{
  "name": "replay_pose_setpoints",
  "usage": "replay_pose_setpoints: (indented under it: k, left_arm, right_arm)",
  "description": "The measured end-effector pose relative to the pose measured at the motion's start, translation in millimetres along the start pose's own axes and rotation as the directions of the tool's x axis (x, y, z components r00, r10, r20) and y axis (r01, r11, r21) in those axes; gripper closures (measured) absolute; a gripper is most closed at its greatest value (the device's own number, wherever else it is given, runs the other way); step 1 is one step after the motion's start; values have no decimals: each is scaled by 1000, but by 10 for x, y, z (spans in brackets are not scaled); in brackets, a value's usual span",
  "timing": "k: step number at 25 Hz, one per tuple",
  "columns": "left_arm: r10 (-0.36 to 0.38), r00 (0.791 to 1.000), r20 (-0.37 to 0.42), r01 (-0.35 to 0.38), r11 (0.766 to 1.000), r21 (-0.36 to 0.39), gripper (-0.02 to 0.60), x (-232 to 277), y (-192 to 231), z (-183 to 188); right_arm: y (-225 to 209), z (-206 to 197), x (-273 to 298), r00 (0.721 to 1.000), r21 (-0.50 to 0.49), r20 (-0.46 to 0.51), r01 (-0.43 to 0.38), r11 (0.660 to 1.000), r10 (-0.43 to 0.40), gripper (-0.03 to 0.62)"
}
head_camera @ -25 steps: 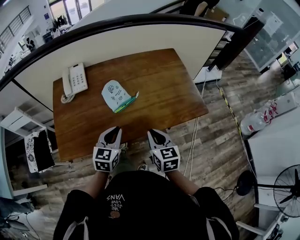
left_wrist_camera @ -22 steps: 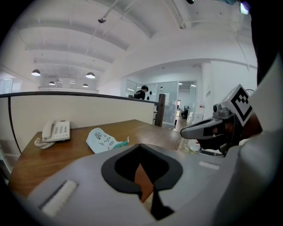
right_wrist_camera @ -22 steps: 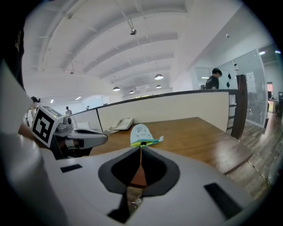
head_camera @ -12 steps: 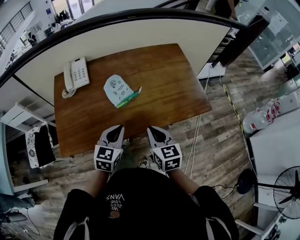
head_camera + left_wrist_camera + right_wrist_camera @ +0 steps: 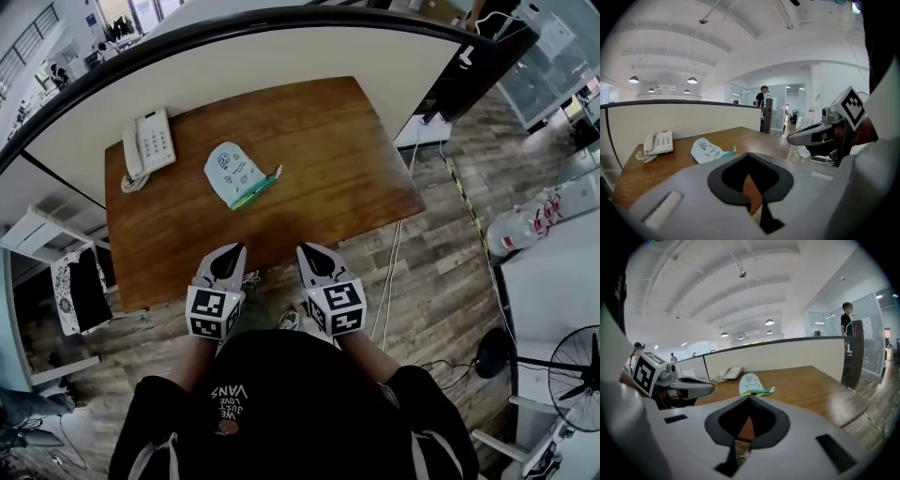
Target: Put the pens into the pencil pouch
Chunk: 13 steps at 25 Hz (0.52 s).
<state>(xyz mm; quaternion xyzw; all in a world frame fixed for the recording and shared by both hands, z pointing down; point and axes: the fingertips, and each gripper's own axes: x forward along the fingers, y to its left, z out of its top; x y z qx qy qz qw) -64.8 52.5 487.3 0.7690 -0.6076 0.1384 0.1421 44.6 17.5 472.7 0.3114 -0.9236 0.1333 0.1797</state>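
A light blue pencil pouch (image 5: 232, 172) lies flat in the middle of the wooden table (image 5: 319, 159). Green and teal pens (image 5: 259, 188) stick out at its near right end. The pouch (image 5: 706, 150) and pens (image 5: 729, 151) also show in the left gripper view, and the pouch (image 5: 749, 382) with pens (image 5: 761, 391) in the right gripper view. My left gripper (image 5: 229, 253) and right gripper (image 5: 310, 253) hover side by side at the table's near edge, well short of the pouch. Both are shut with nothing between the jaws.
A white desk phone (image 5: 147, 150) with a coiled cord sits at the table's far left corner. A cream partition wall (image 5: 281, 66) runs behind the table. Cables (image 5: 389, 272) hang off the right side onto the wood floor.
Both grippers stay at the table's near edge and their jaws have closed from a small gap. The head view has shifted slightly; pouch and pens lie as before.
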Motion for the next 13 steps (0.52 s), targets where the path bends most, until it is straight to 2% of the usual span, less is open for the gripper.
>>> replay_pose_setpoints:
  k: [13]
  left_arm:
    - [-6,1000,4,6,1000,-22,571,72,14,43]
  right_arm:
    - [-66,3,41,1000,4,-6,9,1000,-9,582]
